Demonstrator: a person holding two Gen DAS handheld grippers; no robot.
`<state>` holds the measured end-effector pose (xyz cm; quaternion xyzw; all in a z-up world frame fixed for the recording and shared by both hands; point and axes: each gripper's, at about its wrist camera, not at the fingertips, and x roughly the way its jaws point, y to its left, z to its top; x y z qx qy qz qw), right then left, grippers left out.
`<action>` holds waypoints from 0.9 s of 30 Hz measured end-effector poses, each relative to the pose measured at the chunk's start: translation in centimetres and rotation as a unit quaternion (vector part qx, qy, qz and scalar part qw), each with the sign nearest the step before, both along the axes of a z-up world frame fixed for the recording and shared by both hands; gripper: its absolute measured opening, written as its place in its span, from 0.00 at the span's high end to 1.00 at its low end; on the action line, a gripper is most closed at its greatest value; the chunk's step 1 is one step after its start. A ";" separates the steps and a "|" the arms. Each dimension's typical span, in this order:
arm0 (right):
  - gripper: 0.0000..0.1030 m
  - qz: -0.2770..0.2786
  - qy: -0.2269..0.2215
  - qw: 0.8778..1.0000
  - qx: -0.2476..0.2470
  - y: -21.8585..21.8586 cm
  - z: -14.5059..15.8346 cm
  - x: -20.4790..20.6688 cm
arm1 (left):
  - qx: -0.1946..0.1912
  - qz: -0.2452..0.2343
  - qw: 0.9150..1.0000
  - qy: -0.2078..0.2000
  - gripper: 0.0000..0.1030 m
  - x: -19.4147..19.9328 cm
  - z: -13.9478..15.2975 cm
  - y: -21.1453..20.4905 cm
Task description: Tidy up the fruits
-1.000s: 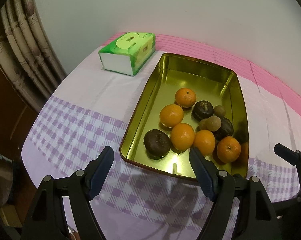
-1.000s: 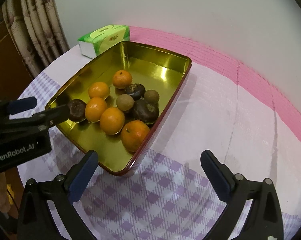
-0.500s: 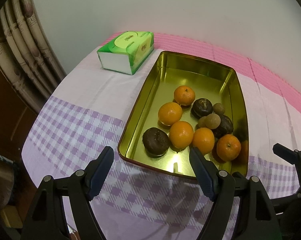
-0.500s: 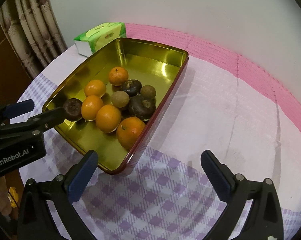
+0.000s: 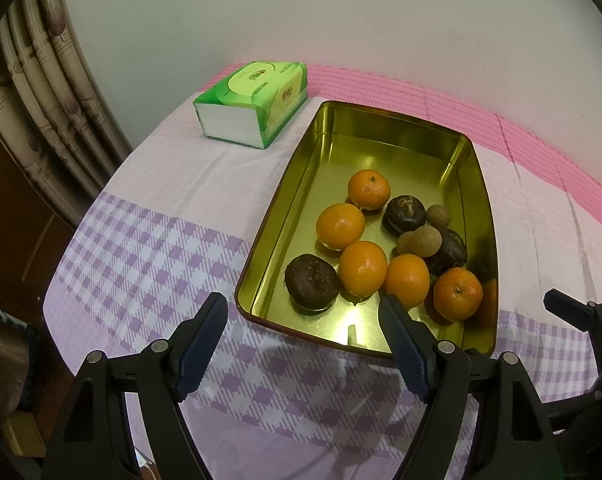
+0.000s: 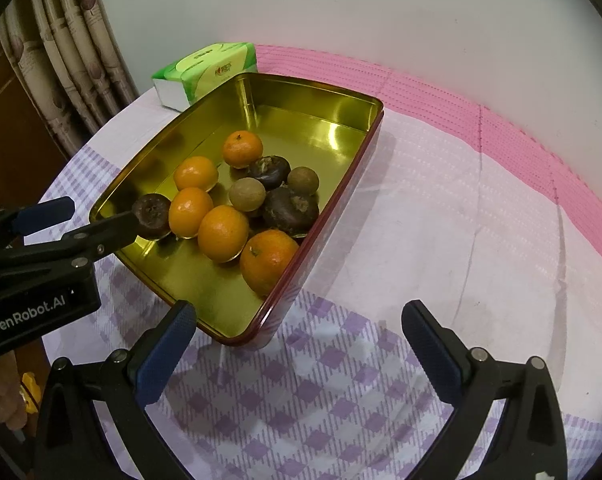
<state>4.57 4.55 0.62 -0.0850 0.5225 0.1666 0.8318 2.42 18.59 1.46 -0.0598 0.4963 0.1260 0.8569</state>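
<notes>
A gold tin tray (image 5: pixel 393 128) (image 6: pixel 313 100) lies on the checked tablecloth and holds all the fruit at its near end. Several oranges (image 5: pixel 363 267) (image 6: pixel 223 233) sit there, mixed with dark brown fruits (image 5: pixel 311 286) (image 6: pixel 289 208) and small tan round fruits (image 5: pixel 425 241) (image 6: pixel 247 194). My left gripper (image 5: pixel 301 312) hangs open just above the tray's near left corner, nothing between its fingers. My right gripper (image 6: pixel 297 316) is open over the cloth by the tray's near right corner. In the right wrist view the left gripper (image 6: pixel 85 216) reaches in beside a dark fruit.
A green tissue pack (image 5: pixel 257 100) (image 6: pixel 209 70) lies behind the tray at the far left. Curtains (image 5: pixel 41 92) hang past the table's left edge. Pink cloth (image 6: pixel 481 120) covers the table's far side along the wall. A person's hand (image 6: pixel 5 412) shows at lower left.
</notes>
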 end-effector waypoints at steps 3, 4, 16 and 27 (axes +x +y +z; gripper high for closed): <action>0.01 0.002 -0.001 1.000 -0.001 0.2 0.0 -0.1 | 0.000 0.000 1.000 0.001 0.24 0.1 0.0 0.0; 0.01 0.002 -0.001 1.000 -0.001 0.1 0.0 -0.1 | 0.001 0.000 1.000 0.001 0.24 0.0 0.0 0.0; 0.01 0.005 0.003 1.000 0.005 0.3 -0.1 -0.3 | 0.001 0.000 1.000 0.001 0.24 0.0 -0.1 0.0; 0.01 0.008 0.005 1.000 0.006 0.4 -0.1 -0.5 | 0.002 -0.001 1.000 0.002 0.24 -0.1 0.0 0.0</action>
